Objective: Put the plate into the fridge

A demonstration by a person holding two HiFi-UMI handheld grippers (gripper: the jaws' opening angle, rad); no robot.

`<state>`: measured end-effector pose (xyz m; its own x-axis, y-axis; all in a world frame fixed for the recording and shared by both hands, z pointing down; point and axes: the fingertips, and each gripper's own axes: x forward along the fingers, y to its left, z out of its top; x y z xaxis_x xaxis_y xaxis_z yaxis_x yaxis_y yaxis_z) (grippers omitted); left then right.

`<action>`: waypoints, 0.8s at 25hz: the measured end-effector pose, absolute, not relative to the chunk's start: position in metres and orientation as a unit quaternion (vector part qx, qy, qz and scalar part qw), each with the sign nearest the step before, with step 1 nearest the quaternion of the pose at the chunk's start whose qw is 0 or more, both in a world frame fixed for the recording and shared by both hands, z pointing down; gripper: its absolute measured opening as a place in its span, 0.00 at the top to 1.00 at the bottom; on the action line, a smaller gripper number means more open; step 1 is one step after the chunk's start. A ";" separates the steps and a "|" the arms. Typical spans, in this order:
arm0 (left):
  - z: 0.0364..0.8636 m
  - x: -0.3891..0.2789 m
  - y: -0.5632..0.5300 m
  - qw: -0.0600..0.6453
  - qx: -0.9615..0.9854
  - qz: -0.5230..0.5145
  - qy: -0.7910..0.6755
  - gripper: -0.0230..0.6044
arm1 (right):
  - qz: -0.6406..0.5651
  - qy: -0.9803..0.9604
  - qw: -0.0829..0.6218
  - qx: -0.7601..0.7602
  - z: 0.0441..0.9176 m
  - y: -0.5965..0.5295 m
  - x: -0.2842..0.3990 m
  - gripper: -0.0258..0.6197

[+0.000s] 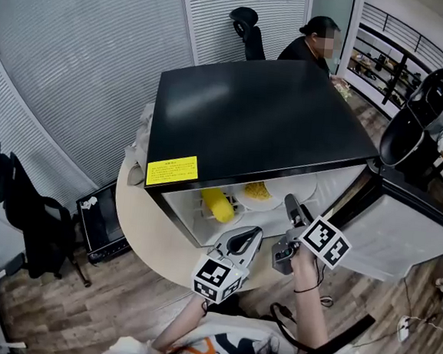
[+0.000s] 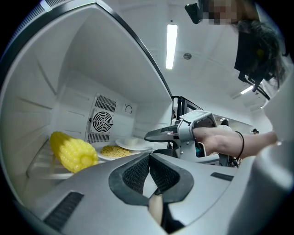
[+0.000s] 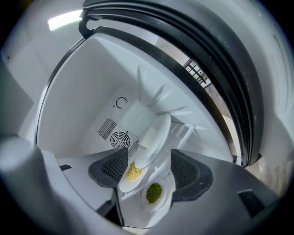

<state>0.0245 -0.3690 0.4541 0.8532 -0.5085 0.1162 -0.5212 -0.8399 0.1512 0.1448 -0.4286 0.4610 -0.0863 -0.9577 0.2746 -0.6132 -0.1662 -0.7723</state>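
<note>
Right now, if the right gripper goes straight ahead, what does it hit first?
Likely the plate of yellow food, just beyond the open right gripper; the plate of green food sits nearer but seems lower. Depth is unclear.

Black-topped white fridge point(image 1: 250, 113) stands open, its door point(image 1: 410, 227) swung off to frame right. Yellow corn cob point(image 2: 73, 151) hogs the lower left of my left gripper view, white food plates point(image 2: 115, 150) sit mid-frame; the room above them is free.

A yellow corn cob point(image 2: 73, 151) lies on its side. A round beige table point(image 1: 137, 219) stands on the wooden floor point(image 1: 79, 306), a black appliance point(image 1: 103, 222) just beside it. A person point(image 1: 306, 45) sits further back.
</note>
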 end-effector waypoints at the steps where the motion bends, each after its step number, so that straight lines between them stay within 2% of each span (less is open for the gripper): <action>1: 0.454 0.025 -0.369 0.089 0.958 0.036 -0.270 0.95 | -0.409 0.615 0.208 -0.641 0.459 -0.426 0.144 0.52; 10: 0.448 0.025 -0.363 0.088 0.953 0.031 -0.288 0.94 | -0.361 0.665 0.165 -0.633 0.453 -0.394 0.141 0.53; 20: 0.452 0.032 -0.342 0.098 0.944 0.038 -0.312 0.94 | -0.354 0.700 0.142 -0.603 0.458 -0.357 0.134 0.64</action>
<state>0.0324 -0.3418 0.4520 0.8022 -0.5821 0.1328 -0.5970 -0.7858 0.1614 0.1343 -0.3575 0.4581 -0.2321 -0.9456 0.2281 -0.7439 0.0214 -0.6680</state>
